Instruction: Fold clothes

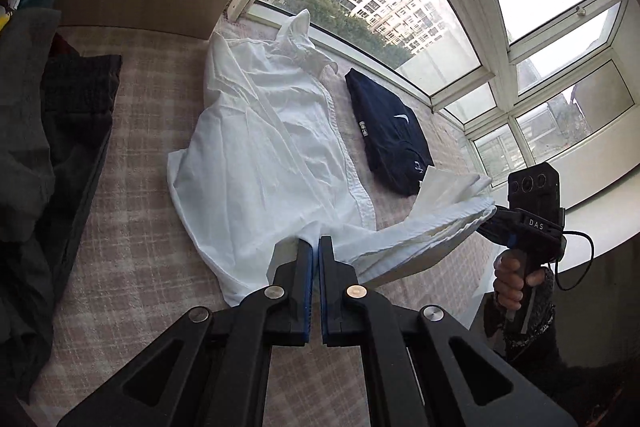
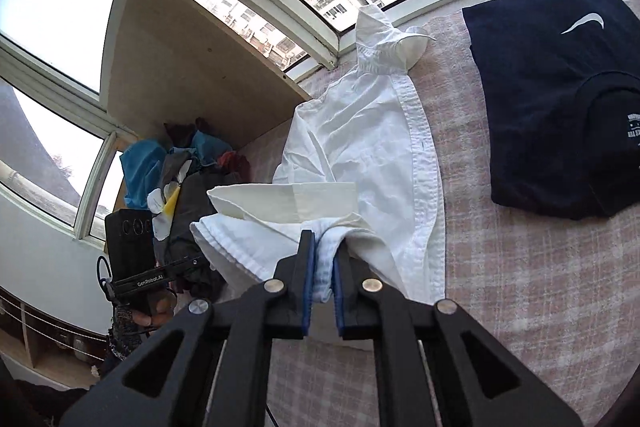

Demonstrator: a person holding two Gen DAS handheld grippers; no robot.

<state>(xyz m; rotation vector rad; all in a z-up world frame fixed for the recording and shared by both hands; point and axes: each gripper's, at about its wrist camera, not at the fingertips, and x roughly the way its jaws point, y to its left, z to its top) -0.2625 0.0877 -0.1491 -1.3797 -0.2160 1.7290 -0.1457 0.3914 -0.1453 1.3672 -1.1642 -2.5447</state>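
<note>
On the checked bed cover [image 1: 132, 187] we see the white shirt [image 1: 260, 147] lying lengthwise, collar toward the window, a folded navy garment [image 1: 392, 131] just beside it. Our right gripper [image 2: 323, 259] clamps the bunched sleeve cuff [image 2: 248, 227], lifted off to the shirt's right over open cover. Our left gripper [image 1: 316, 247] sits closed at the shirt's near hem; we cannot tell whether it pinches cloth.

The right gripper [image 1: 490, 217], seen from the left wrist camera, bears "DAS" in pale letters on its black body. In the right wrist view, the left gripper [image 2: 192, 261] carries "GenRobot.AI" along a narrow black bar. The folded navy garment [image 2: 548, 99] shows a white swoosh logo [image 2: 582, 23], a brand mark without letters, and beside it a round white printed emblem [image 2: 632, 125] whose lettering is too small and cut off to read. A small white label [image 1: 363, 129] on the same garment is illegible.
</note>
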